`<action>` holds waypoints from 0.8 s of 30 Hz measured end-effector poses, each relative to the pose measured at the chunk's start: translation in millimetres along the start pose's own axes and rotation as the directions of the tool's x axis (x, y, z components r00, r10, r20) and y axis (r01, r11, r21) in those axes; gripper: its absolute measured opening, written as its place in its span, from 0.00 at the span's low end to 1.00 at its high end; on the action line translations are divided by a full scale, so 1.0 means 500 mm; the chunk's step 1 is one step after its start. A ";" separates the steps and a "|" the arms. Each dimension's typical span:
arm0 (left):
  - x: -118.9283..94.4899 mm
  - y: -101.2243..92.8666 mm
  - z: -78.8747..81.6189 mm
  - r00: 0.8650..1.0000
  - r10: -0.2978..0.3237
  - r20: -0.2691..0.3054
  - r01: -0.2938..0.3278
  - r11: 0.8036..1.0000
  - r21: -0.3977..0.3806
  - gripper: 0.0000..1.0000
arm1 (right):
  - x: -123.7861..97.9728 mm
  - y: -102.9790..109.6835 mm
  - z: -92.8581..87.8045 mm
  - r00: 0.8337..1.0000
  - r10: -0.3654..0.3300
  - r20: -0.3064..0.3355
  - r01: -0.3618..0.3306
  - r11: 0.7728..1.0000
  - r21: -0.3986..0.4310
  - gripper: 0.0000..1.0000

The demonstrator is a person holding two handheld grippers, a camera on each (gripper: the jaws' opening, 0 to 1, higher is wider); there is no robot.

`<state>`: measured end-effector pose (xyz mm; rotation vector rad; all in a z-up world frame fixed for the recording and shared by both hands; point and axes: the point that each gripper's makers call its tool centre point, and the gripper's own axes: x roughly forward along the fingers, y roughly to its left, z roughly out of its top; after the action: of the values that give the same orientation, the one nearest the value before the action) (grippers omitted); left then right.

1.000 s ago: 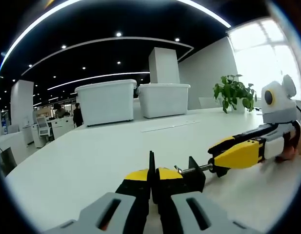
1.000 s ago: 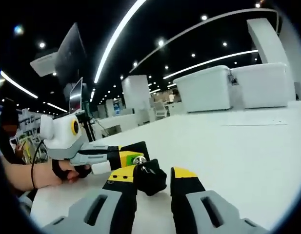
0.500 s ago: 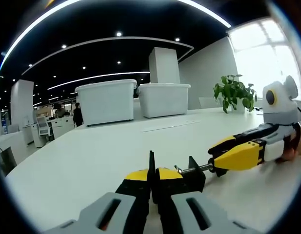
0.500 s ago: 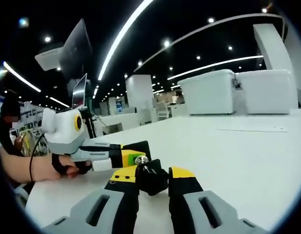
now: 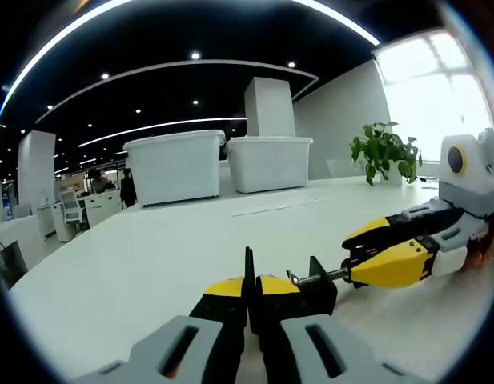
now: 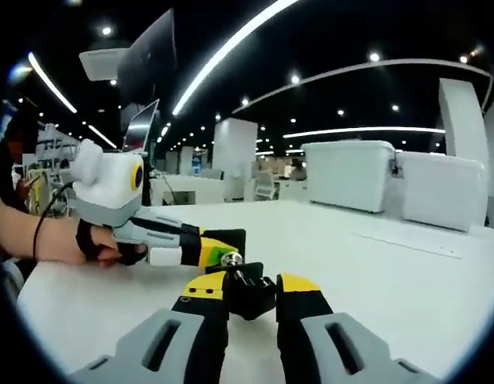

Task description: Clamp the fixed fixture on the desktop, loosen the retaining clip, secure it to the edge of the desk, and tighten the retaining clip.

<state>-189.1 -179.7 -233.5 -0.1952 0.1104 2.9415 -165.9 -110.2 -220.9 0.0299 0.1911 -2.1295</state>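
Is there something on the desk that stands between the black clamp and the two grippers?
Nothing visible does. The left gripper is shut on the clamp, and the right gripper holds its screw knob.

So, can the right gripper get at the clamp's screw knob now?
Likely yes: the right gripper sits closed around the screw knob, nothing between them; the left gripper holds the clamp frame at the other end.

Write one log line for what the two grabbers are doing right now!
left gripper: shut on black clamp | right gripper: shut on clamp screw knob | clamp: on white desk
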 end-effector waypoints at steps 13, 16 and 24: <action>0.000 0.000 -0.001 1.000 0.002 -0.001 -0.002 1.000 0.002 0.05 | 0.004 -0.004 0.000 1.000 -0.017 -0.001 0.017 0.997 -0.075 0.20; 0.000 0.000 -0.001 1.000 0.002 -0.001 -0.002 1.000 0.003 0.05 | 0.004 -0.005 -0.001 1.000 -0.014 -0.006 0.014 0.999 -0.034 0.21; 0.000 0.000 -0.001 1.000 0.002 -0.002 -0.002 1.000 0.003 0.05 | 0.002 0.008 -0.008 0.999 0.030 -0.018 -0.029 0.998 0.064 0.34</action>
<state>-189.2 -179.6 -233.9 -0.1976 0.1155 2.9431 -163.5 -112.7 -225.3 0.0899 0.1334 -2.1056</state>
